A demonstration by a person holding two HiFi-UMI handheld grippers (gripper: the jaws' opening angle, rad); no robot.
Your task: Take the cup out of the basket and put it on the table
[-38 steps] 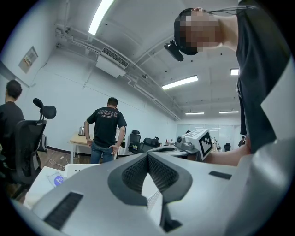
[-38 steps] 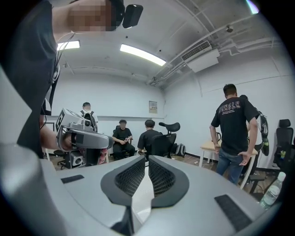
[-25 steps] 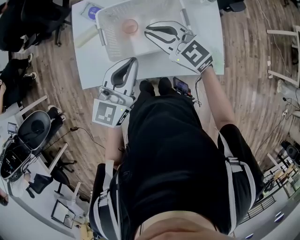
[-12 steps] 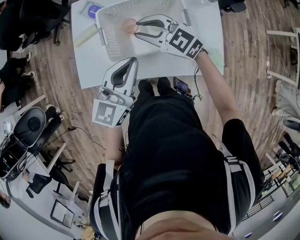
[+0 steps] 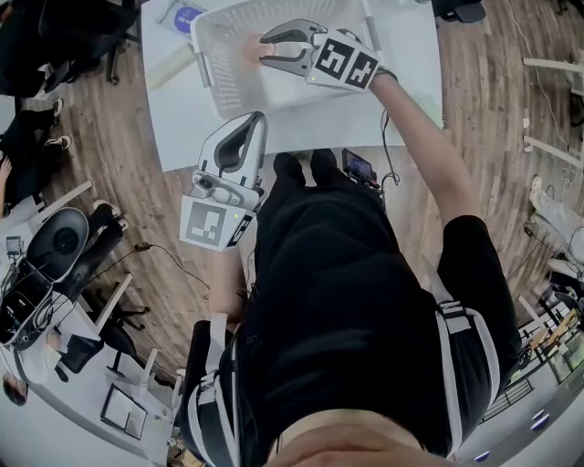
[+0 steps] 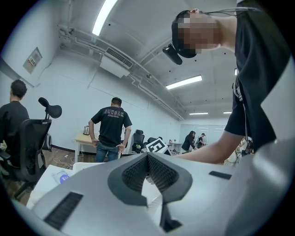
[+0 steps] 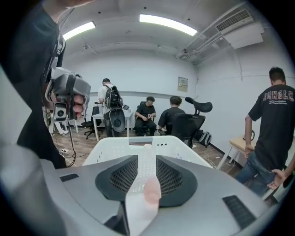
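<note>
A white mesh basket point(image 5: 206, 66) stands on the white table point(image 5: 301, 119). Inside it sits a small pink cup point(image 5: 248, 47). My right gripper point(image 5: 265, 50) reaches into the basket from the right, and its jaws stand apart with the cup's right side between them. In the right gripper view the pink cup point(image 7: 152, 189) shows low in the gap, with white basket floor beside it and the basket point(image 7: 115, 147) beyond; the right gripper point(image 7: 146, 161) is not pressing on it. My left gripper point(image 5: 258, 117) hovers at the table's front edge, tips together, holding nothing; in its own view the left gripper point(image 6: 147, 156) points across the room.
A blue-labelled packet point(image 5: 185, 15) and a pale roll point(image 5: 169, 68) lie on the table left of the basket. An office chair point(image 5: 59, 246) stands on the wooden floor at the left. Several people point(image 7: 147, 115) stand and sit around the room.
My right gripper has moved left and deeper into the basket, up to the cup, and its jaws have spread apart. The left gripper has stayed in place.
</note>
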